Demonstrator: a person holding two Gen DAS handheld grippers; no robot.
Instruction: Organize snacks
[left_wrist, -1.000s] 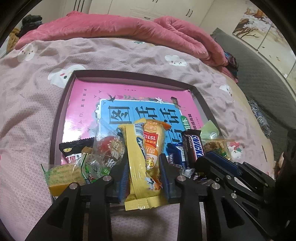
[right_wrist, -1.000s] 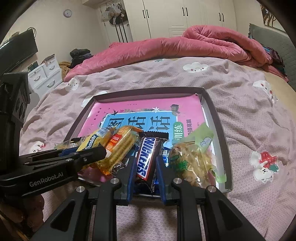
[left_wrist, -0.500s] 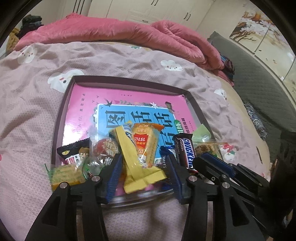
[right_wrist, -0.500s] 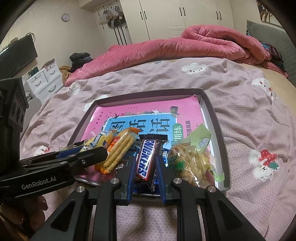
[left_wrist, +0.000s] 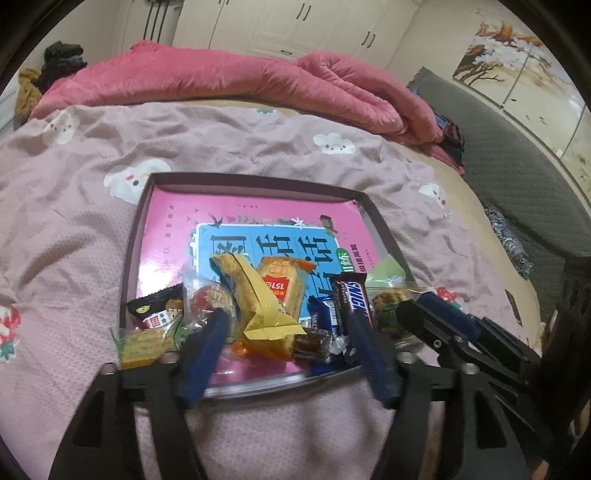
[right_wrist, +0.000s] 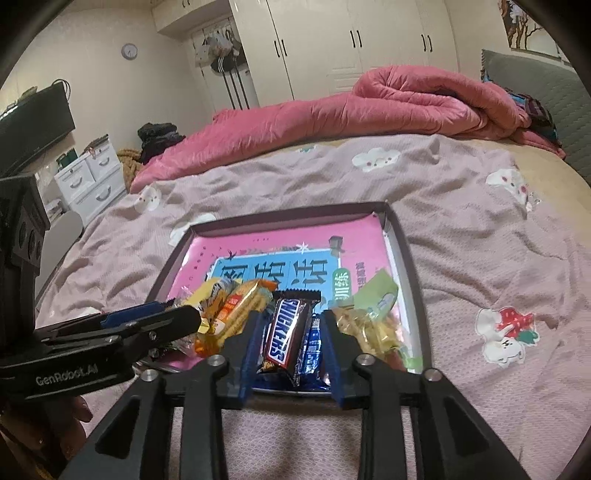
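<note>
A dark tray (left_wrist: 129, 236) (right_wrist: 410, 258) lined with a pink and blue book sits on the bed. Snacks are piled at its near edge: a yellow packet (left_wrist: 255, 299), an orange cracker pack (left_wrist: 284, 284) (right_wrist: 240, 310), a Snickers bar (left_wrist: 352, 299) (right_wrist: 286, 328), a blue bar (right_wrist: 312, 341) and a clear bag of nuts (right_wrist: 369, 328). My left gripper (left_wrist: 286, 325) is open, its fingers wide on either side of the yellow packet, not touching it. My right gripper (right_wrist: 290, 319) is open around the Snickers bar and the blue bar, with gaps at both pads.
A black wrapper (left_wrist: 155, 306), a red sweet in clear wrap (left_wrist: 207, 299) and a green-yellow pack (left_wrist: 144, 345) lie at the tray's near left. A pink sheet (left_wrist: 74, 221) covers the bed, a pink duvet (right_wrist: 332, 110) is heaped behind. White drawers (right_wrist: 88, 177) stand left.
My left gripper opened wide, let go of the yellow packet and drew back. My right gripper loosened around the Snickers bar and also pulled back a little.
</note>
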